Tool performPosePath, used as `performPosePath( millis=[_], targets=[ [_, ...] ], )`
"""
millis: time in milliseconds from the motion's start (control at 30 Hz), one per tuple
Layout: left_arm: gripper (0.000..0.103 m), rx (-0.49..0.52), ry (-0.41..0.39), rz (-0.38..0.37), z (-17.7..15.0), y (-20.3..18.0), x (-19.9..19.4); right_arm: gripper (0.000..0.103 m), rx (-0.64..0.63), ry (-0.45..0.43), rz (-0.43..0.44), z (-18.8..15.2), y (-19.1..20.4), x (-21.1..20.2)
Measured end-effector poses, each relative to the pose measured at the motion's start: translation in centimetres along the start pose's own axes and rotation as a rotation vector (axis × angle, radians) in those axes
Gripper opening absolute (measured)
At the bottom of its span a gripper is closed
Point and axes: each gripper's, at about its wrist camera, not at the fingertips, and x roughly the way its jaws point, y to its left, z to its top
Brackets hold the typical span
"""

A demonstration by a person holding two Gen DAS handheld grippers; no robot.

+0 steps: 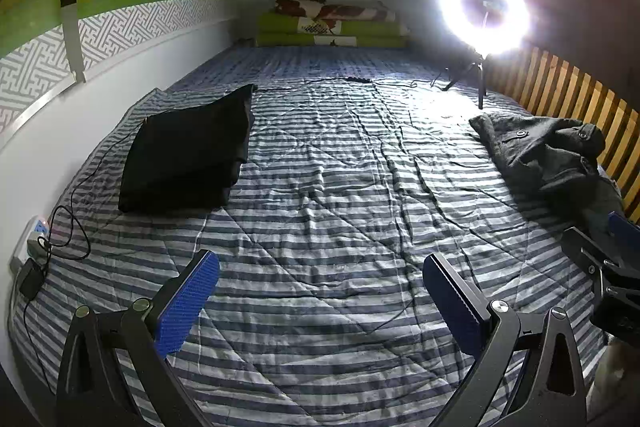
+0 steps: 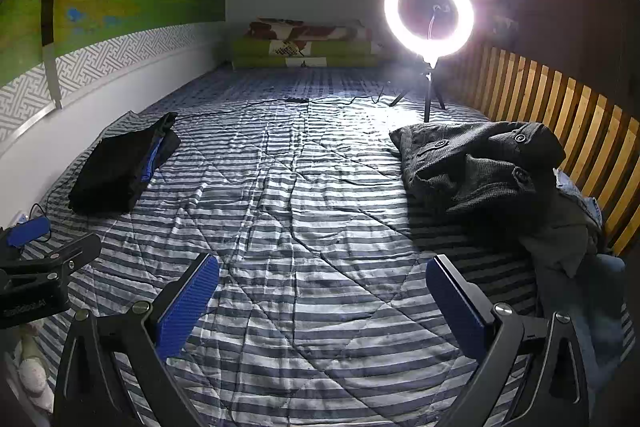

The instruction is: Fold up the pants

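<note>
A crumpled heap of dark grey pants with buttoned pockets point(image 2: 476, 163) lies on the right side of the striped quilt point(image 2: 304, 211), close to the wooden rail. The same heap point(image 1: 548, 151) shows at the right of the left wrist view. A neatly folded black stack of clothes point(image 1: 188, 151) rests on the left side of the bed, with a blue layer showing in the stack point(image 2: 120, 167). My left gripper point(image 1: 320, 291) hovers open over bare quilt with nothing between its blue pads. My right gripper point(image 2: 322, 293) is also open and holds nothing, left of the heap.
A lit ring light on a small tripod point(image 2: 430, 15) stands at the far right of the bed, its cable point(image 2: 296, 101) running across the quilt. Folded green bedding point(image 2: 304, 47) lies at the head. A slatted wooden rail point(image 2: 560, 115) bounds the right side. A power strip with cables point(image 1: 38, 239) sits by the left wall.
</note>
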Motion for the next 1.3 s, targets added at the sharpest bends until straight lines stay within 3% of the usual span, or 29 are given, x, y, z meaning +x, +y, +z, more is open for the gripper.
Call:
performPosePath(
  millis=[1300],
  targets=[
    [0.103,0.013,0.011,0.011,-0.4,-0.8,1.0,0.102,0.012,0.009,0.007,-0.1,-0.4,0.3]
  ],
)
